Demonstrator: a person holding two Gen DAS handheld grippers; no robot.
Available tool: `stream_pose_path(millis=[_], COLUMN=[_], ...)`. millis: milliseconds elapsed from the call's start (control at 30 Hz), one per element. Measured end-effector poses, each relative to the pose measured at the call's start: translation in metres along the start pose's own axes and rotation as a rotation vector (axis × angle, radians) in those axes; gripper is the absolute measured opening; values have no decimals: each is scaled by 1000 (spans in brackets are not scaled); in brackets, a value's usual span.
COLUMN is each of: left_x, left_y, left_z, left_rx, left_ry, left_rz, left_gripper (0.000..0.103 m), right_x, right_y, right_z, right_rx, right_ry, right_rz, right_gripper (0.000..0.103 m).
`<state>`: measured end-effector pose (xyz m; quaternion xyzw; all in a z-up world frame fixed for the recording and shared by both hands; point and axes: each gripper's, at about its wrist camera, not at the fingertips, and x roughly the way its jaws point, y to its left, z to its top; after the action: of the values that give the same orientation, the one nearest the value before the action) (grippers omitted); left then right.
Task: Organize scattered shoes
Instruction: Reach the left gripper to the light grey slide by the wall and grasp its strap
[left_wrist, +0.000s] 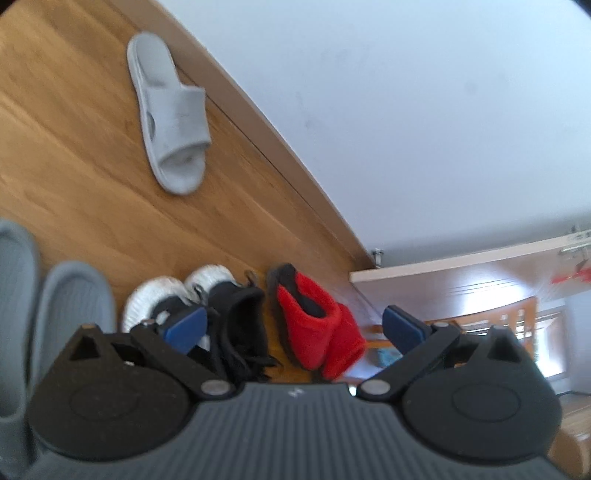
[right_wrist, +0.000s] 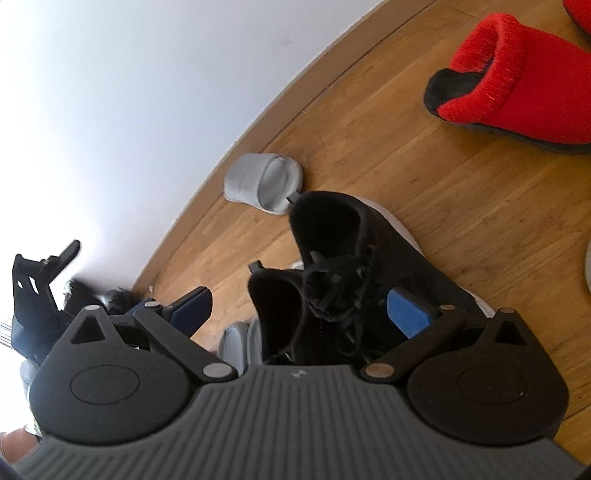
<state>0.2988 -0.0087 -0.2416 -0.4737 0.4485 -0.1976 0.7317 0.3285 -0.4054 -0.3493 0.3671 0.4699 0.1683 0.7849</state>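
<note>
Grey slide (left_wrist: 170, 114) lies alone by the wall, well apart from paired row | L gripper (left_wrist: 293, 328) fingers apart, empty | R gripper (right_wrist: 301, 314) fingers apart over black sneakers (right_wrist: 332, 266) — I'd grab the slide's strap, set it beside row.

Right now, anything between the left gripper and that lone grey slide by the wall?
Nothing visible. Bare wooden floor lies between the open left gripper and the light grey rubber slide sandal. The black-and-white sneakers and red fleece slippers sit below it, off that line.
</note>
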Motion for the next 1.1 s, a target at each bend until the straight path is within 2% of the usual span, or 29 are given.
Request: stream_pose_path(millis=[67, 167, 367, 467, 567, 600, 700, 767, 833, 867, 933, 1000, 1100], left_x=[-1, -4, -8, -7, 0, 1, 6, 19, 36, 43, 66, 86, 111], left_y=[-3, -14, -39, -43, -40, -39, -38, -38, -35, -33, -24, -19, -15], left_z=[0, -1, -6, -5, 1, 5, 19, 33, 43, 46, 62, 80, 98], left_rx=[-11, -49, -54, -53, -22, 17, 202, 404, 627, 713, 869, 914, 961], left_ry=[2, 9, 13, 17, 2, -20, -107, -169, -217, -224, -164, -101, -63], left_rz=[-36, -130, -258, -300, -298, -251, -21, 213, 387, 437, 507, 524, 526], left_gripper=[103, 103, 103, 103, 103, 103, 103, 103, 103, 103, 103, 103, 103], right_x=[-1, -1, -2, -4, -4, -4, -4, -5, -6, -6, -4, -2, 0], right_y=[-3, -5, -1, 4, 9, 11, 17, 21, 26, 28, 32, 36, 42], right_z=[-2, -3, -8, -9, -10, -11, -14, -15, -16, -17, -18, -19, -24], right_rx=[3, 10, -11, -34, -51, -57, -90, -122, -169, -188, -205, -229, -282], right_ry=[5, 10, 28, 32, 39, 43, 64, 82, 101, 105, 109, 111, 130], right_rz=[-14, -25, -30, -35, -40, -41, -50, -53, -53, -54, -59, -65, -77], right_gripper=[102, 102, 102, 102, 102, 102, 102, 102, 102, 102, 102, 102, 102])
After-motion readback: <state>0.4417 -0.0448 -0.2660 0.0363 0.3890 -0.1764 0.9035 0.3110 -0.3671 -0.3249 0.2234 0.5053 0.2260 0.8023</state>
